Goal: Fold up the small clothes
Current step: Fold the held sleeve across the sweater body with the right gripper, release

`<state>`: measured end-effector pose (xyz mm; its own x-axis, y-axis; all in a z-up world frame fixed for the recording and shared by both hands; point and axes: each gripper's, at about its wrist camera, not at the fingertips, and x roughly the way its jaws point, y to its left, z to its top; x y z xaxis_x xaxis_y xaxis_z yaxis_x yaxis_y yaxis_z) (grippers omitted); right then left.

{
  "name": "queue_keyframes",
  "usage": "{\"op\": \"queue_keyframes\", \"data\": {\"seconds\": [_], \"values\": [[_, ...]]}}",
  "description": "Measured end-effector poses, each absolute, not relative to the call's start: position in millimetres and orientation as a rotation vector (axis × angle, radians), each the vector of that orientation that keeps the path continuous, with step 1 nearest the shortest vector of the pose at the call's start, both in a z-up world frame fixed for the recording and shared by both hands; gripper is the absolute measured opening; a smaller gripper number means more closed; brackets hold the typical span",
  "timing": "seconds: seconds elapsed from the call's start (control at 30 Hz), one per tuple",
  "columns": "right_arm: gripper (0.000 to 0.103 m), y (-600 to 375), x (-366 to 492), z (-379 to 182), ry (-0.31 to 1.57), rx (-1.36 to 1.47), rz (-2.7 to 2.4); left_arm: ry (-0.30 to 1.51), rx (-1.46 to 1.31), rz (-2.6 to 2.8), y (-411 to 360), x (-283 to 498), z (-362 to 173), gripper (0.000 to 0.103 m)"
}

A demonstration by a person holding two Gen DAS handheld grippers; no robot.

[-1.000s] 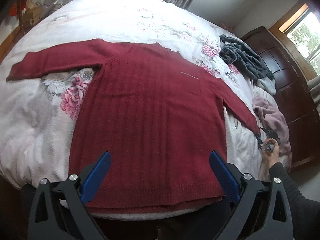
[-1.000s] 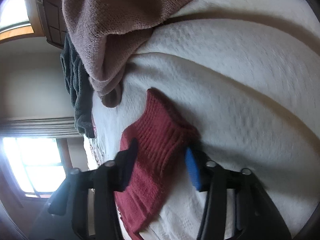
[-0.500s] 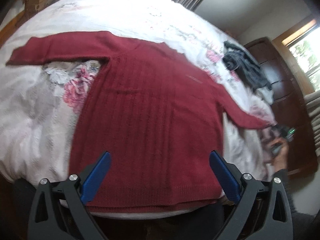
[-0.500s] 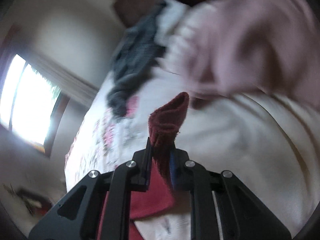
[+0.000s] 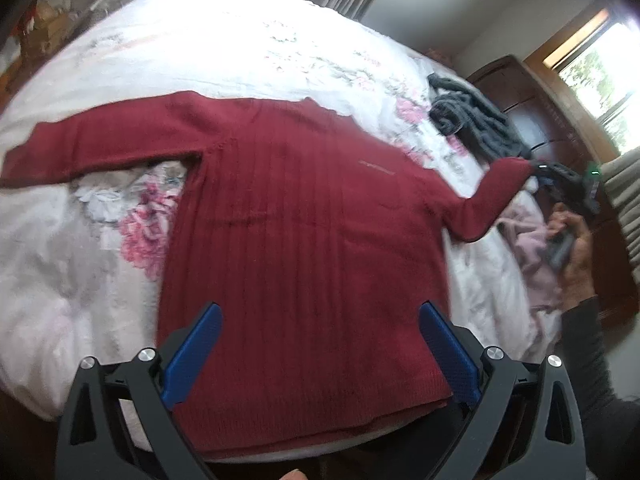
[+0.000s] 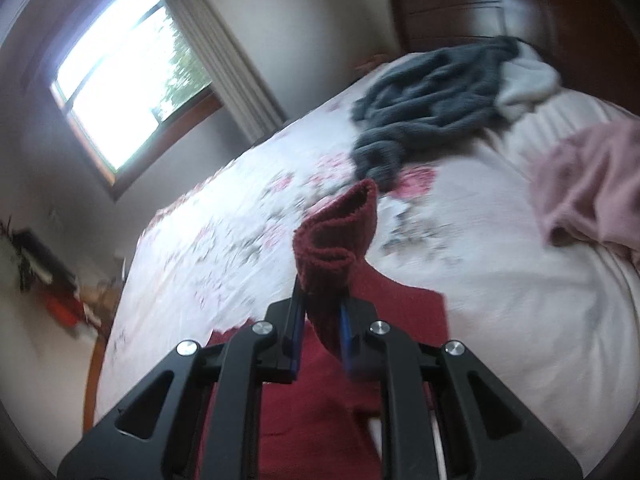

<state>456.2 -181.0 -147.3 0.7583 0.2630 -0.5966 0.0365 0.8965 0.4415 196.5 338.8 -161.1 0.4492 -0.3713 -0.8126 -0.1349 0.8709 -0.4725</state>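
A: What are the jaws doing?

B: On the right gripper [image 6: 320,320] the jaws are pressed together on the cuff of the sweater's sleeve [image 6: 334,240], which stands up out of them at the centre of the right wrist frame. On the left gripper [image 5: 320,356] the jaws are wide apart and hold nothing; they hang over the hem at the bottom of the left wrist frame.

A: And the red sweater [image 5: 304,240] itself?

B: It lies spread flat on the bed [image 5: 240,52], filling the middle of the left wrist frame. The other sleeve [image 5: 104,144] stretches out flat toward the left edge. The gripped sleeve [image 5: 496,192] rises off the quilt at the right of the frame, toward the person's hand [image 5: 572,240].

A: How far along is the folding, then?

B: Barely begun, I judge. No fold shows in the body; one sleeve is only lifted, not laid across. Both sleeves and the body are left to fold.

A: Anything else waiting?

B: A grey garment [image 6: 432,92] and a pink garment [image 6: 592,184] lie crumpled in the upper right of the right wrist frame, both unfolded.
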Motion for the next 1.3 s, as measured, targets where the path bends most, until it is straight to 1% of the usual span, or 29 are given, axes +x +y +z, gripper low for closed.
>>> {"op": "queue_keyframes", "data": {"seconds": [0.1,0.27,0.43,0.67,0.7,0.8,0.83,0.87,0.93,1.1,1.17,1.3], "values": [[0.014,-146,463,-156,0.733,0.394,0.158,1.102,-0.535,-0.166,343,204,-163,0.099],[0.014,-93,474,-183,0.792,0.308,0.189,1.04,-0.545,-0.17,345,217,-161,0.099],[0.013,-20,473,-224,0.858,0.158,0.224,0.995,-0.633,-0.153,352,235,-167,0.099],[0.014,65,467,-290,0.939,-0.077,0.257,1.007,-0.72,-0.237,350,272,-189,0.099],[0.016,74,465,-300,0.958,-0.108,0.266,1.016,-0.752,-0.255,351,278,-194,0.099],[0.028,82,458,-315,0.994,-0.1,0.323,1.047,-0.898,-0.323,353,300,-217,0.099],[0.038,79,452,-312,0.983,-0.087,0.333,1.06,-0.951,-0.345,352,309,-227,0.099],[0.05,76,446,-310,0.972,-0.078,0.339,1.071,-0.996,-0.366,350,318,-236,0.099],[0.056,59,424,-302,0.937,-0.051,0.336,1.083,-1.062,-0.402,341,334,-250,0.099],[0.057,-2,349,-299,0.904,0.05,0.271,1.149,-1.213,-0.499,302,389,-295,0.099],[0.06,-21,319,-303,0.868,0.037,0.226,1.194,-1.199,-0.481,281,417,-314,0.099],[0.06,-57,267,-322,0.875,0.141,0.161,1.253,-1.247,-0.426,259,449,-352,0.099]]}}
